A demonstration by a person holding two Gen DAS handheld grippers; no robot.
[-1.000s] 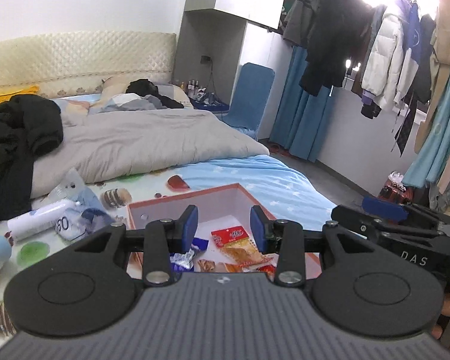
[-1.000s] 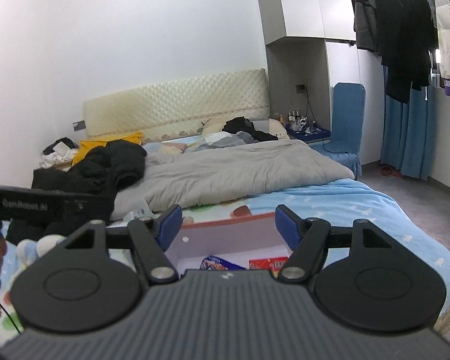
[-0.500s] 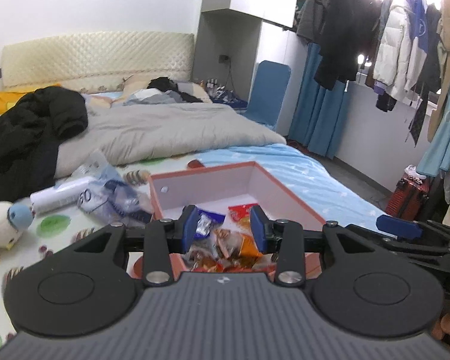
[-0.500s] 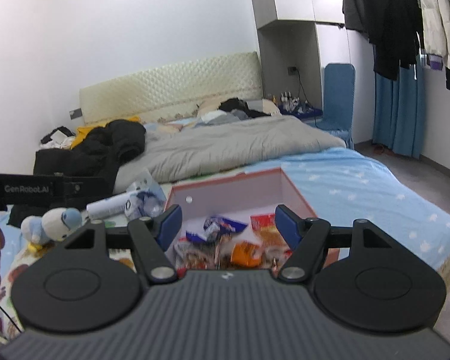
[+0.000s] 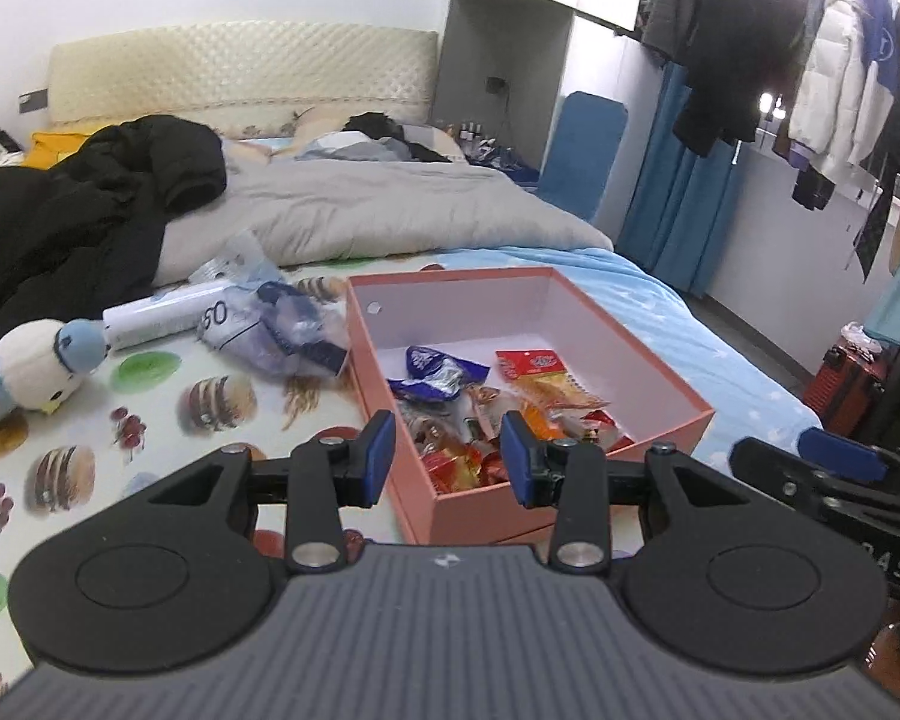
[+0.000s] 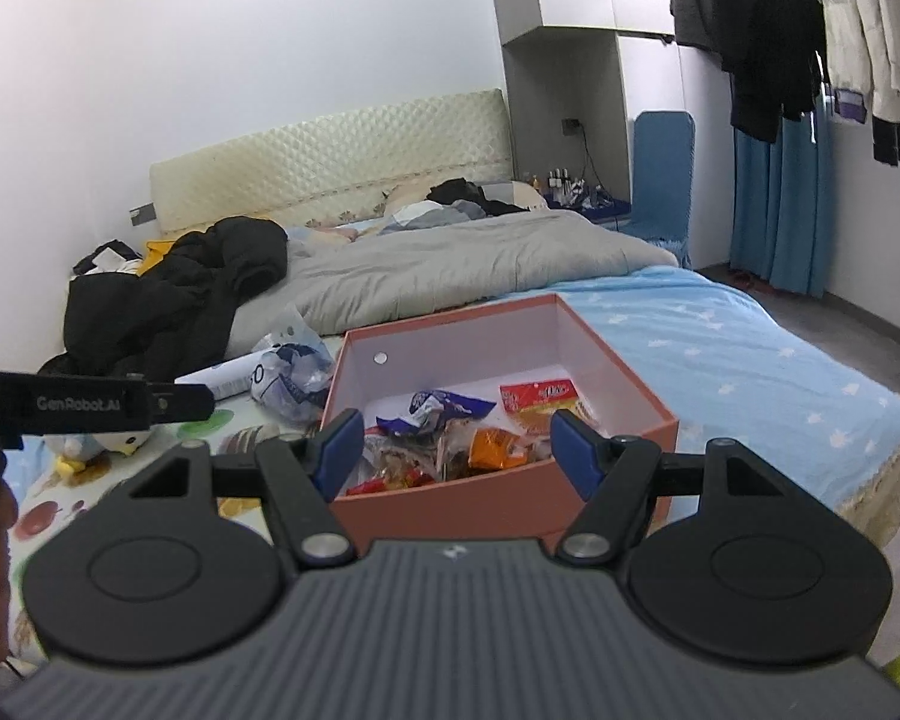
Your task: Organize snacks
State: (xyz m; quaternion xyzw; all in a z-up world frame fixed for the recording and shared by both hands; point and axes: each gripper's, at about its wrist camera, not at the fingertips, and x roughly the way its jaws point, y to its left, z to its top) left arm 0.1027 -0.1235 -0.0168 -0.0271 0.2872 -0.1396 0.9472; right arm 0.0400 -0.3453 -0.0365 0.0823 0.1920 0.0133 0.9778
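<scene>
The snacks [image 5: 480, 414] lie heaped in the near end of a pink box [image 5: 570, 438] that sits on the bed [image 5: 150, 420], a red packet [image 5: 531, 363] and a blue wrapper [image 5: 432, 369] on top of the pile. My left gripper [image 5: 448, 459] hangs over the box's near corner, fingers apart with nothing between them. My right gripper [image 6: 456, 450] hovers at the near wall, spread wider and also empty. A plush toy [image 5: 27, 369] and a plastic bag [image 5: 276, 330] lie left of the box.
</scene>
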